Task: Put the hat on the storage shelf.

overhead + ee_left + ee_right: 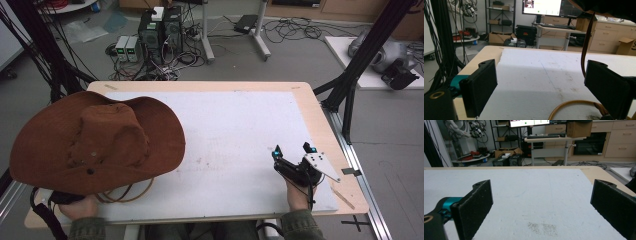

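A brown wide-brimmed hat (97, 142) lies over the left part of the white foam board (235, 125), its brim past the board's left edge. Its tan cord (127, 193) loops out near the front edge. A hand (80, 206) reaches under the hat's front brim, and the left gripper is hidden beneath it in the high view. In the left gripper view my left gripper (541, 75) is open, with the cord (574, 103) curling by its right jaw and the dark brim (609, 7) overhead. My right gripper (292, 150) is open and empty, low over the board's front right (541, 187).
The board rests on a wooden table (320, 125) with black frame posts (350, 85) at its right and left. Beyond the far edge, computer boxes (160, 30) and tangled cables (290, 30) sit on the floor. A desk with a monitor (541, 6) stands farther back.
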The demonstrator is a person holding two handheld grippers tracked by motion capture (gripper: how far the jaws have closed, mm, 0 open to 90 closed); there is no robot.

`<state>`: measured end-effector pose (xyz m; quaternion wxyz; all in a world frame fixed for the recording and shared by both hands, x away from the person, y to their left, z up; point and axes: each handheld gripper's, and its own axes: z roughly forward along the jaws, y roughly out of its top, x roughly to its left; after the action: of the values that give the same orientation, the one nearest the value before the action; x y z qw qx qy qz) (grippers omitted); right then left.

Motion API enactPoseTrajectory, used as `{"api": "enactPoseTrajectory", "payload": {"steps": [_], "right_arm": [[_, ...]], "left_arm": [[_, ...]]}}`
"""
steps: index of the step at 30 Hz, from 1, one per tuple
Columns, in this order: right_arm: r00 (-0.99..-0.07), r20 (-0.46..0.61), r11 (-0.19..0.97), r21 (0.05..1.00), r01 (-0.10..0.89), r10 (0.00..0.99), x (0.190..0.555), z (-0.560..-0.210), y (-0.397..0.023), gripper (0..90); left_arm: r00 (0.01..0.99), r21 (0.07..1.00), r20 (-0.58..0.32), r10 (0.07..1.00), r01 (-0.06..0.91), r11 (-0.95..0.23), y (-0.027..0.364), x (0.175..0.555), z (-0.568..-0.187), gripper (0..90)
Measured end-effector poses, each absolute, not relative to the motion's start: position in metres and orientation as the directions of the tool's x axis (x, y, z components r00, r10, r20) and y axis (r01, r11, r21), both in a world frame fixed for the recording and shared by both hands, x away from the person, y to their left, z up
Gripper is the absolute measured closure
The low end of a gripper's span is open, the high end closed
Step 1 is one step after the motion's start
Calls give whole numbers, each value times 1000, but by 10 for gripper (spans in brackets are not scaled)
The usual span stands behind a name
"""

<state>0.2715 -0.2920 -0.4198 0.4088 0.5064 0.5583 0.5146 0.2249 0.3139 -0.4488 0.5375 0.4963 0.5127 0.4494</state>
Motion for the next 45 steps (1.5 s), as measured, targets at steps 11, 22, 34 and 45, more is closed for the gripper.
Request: {"api": "enactPoseTrajectory", "payload": {"steps": [11, 22, 34, 45], "right_arm": [[-153, 67, -44, 988, 151, 986, 272, -421, -292, 34], [-143, 87, -64, 985, 157, 986, 273, -423, -295, 34], [-128, 122, -101, 982, 160, 984, 272, -423, -301, 34], [-132, 123, -101, 982, 161, 984, 273, -425, -301, 34]], "left_arm": [[72, 994, -104, 992, 27, 103, 314, 225, -449, 114], [71, 995, -101, 992, 28, 99, 313, 225, -449, 114], [73, 995, -101, 992, 28, 99, 313, 225, -449, 114], [77, 994, -106, 991, 28, 104, 313, 225, -449, 114]]}}
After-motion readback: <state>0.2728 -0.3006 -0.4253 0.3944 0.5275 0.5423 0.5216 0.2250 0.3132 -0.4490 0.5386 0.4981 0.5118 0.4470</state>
